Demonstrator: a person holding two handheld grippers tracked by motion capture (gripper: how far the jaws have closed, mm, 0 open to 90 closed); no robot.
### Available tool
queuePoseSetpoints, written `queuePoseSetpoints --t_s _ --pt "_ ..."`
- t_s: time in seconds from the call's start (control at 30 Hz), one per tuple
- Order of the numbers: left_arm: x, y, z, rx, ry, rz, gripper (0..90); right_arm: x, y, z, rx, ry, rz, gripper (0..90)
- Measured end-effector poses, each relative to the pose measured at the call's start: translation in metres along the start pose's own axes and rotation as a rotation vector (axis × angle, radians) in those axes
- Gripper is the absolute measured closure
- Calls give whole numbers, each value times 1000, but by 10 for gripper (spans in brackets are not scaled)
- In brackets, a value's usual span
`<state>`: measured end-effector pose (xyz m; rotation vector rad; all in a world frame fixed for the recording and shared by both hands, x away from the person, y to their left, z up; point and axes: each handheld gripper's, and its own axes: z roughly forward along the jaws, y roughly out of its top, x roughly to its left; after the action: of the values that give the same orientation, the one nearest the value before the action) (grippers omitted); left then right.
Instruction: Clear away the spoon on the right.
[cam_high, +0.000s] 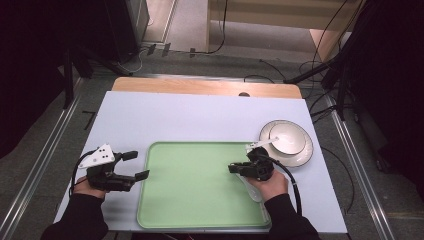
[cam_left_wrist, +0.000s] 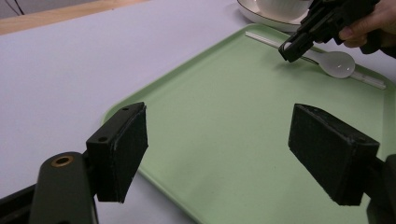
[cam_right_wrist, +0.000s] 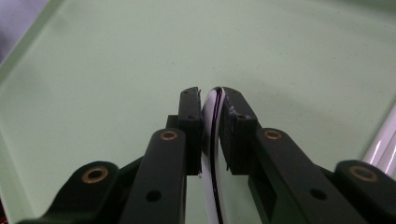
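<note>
**Spoon at the tray's right edge, between the right jaws**

While the left gripper (cam_high: 131, 165) sat at the left of the tray (cam_high: 200, 200), its jaws stood wide apart with nothing between them, one over the table (cam_high: 190, 115) and one at the tray's left rim. Its own view looked across the green tray toward the far side, where a white spoon (cam_left_wrist: 337, 63) lay on the tray with its bowl on the green surface. Farther right, the right gripper (cam_high: 239, 169) hung low over the tray's right part, its hand just above the spoon. From its own view the jaws were nearly together, the spoon's handle (cam_right_wrist: 214, 140) standing edge-on between the pads; whether both pads pressed it I cannot tell. Beyond the tray's right corner, a cup (cam_high: 288, 137) stood on a saucer (cam_high: 305, 155).
</note>
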<state>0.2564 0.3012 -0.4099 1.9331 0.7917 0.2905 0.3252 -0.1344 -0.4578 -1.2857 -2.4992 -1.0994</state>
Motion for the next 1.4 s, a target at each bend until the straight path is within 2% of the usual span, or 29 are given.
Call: queuePoseSetpoints --t_s 0.43,0.77,1.03,1.33,1.4 --pt "0 0 0 4 0 3 199 -9 -1 8 27 -11 16 765" --pt "0 0 0 6 -1 4 199 -13 0 5 13 -36 -2 671" --pt "0 0 0 8 0 5 199 -16 2 1 12 -54 7 593" --pt "-1 0 0 8 -3 3 199 -20 4 -7 -19 -66 3 514" --pt "-1 0 0 9 -2 4 199 -23 6 -13 -46 -61 11 495"
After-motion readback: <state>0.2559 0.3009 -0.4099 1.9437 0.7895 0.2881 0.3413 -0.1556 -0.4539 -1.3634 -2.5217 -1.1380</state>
